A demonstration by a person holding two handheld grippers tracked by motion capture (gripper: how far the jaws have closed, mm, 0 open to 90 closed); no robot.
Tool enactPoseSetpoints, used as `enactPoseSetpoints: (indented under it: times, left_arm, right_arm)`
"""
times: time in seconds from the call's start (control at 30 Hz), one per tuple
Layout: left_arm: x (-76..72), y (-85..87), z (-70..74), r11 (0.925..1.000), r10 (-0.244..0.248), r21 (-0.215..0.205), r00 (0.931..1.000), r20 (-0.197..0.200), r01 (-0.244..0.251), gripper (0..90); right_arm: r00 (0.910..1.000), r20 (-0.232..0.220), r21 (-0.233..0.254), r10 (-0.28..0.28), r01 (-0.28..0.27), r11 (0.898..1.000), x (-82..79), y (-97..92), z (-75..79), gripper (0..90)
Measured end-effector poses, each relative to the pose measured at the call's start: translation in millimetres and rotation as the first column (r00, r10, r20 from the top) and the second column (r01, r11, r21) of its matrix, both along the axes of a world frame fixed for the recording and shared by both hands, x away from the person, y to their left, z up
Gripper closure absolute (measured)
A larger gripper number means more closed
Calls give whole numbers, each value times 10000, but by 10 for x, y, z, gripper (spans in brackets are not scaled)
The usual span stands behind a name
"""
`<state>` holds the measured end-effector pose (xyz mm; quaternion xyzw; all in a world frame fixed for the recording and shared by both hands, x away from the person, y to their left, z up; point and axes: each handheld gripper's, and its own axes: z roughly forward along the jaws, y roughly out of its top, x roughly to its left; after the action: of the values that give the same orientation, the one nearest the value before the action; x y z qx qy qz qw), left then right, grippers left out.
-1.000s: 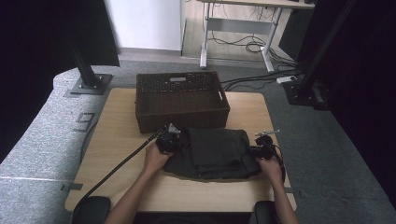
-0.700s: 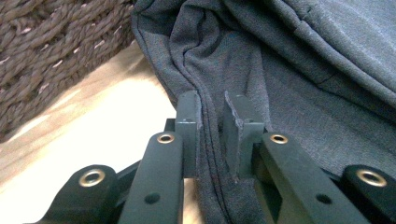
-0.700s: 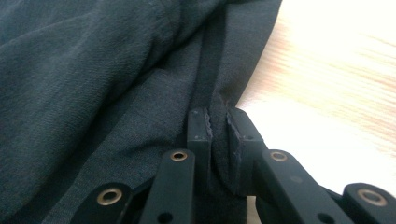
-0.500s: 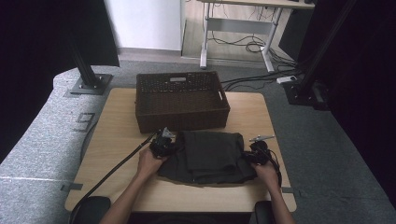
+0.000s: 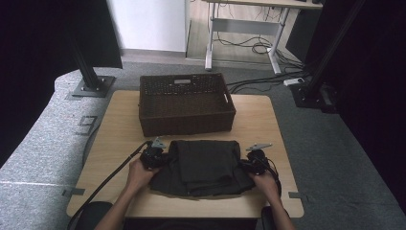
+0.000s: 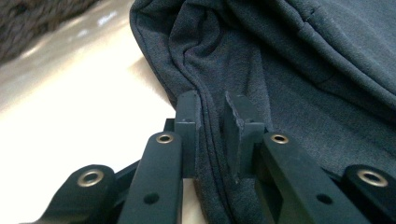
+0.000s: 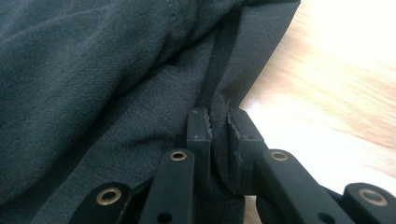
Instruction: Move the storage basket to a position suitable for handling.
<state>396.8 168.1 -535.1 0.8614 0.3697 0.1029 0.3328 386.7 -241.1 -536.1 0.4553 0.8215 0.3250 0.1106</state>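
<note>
Dark folded cloth [image 5: 201, 165] lies on the table [image 5: 119, 124] before a wicker basket [image 5: 186, 103]; left gripper [image 6: 212, 116] and right gripper [image 7: 218, 128] each pinch one edge.

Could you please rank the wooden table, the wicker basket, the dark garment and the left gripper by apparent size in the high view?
1. wooden table
2. wicker basket
3. dark garment, looking only slightly smaller than the basket
4. left gripper

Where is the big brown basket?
In the high view, the brown woven rectangular basket sits at the far middle of the wooden table, just behind the folded dark cloth.
</note>
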Motion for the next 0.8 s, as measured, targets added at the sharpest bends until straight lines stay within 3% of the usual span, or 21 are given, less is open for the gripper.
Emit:
enactPoseSetpoints:
  times: [0.4, 0.53, 0.8]
  left_arm:
    - [-270, 185, 30, 9995, 106, 299, 9999, -131, -102, 757]
    - [-379, 185, 43, 9984, 147, 543, 9999, -62, -143, 755]
    - [-505, 212, 60, 9979, 26, 643, 9997, -245, -11, 749]
  right_arm:
    - [9980, -56, 121, 627, -626, 9980, -207, 190, -2, 786]
    - [9967, -56, 110, 804, -803, 9967, -282, 218, -2, 783]
    - [9945, -66, 98, 1046, -1045, 9945, -407, 234, -1, 779]
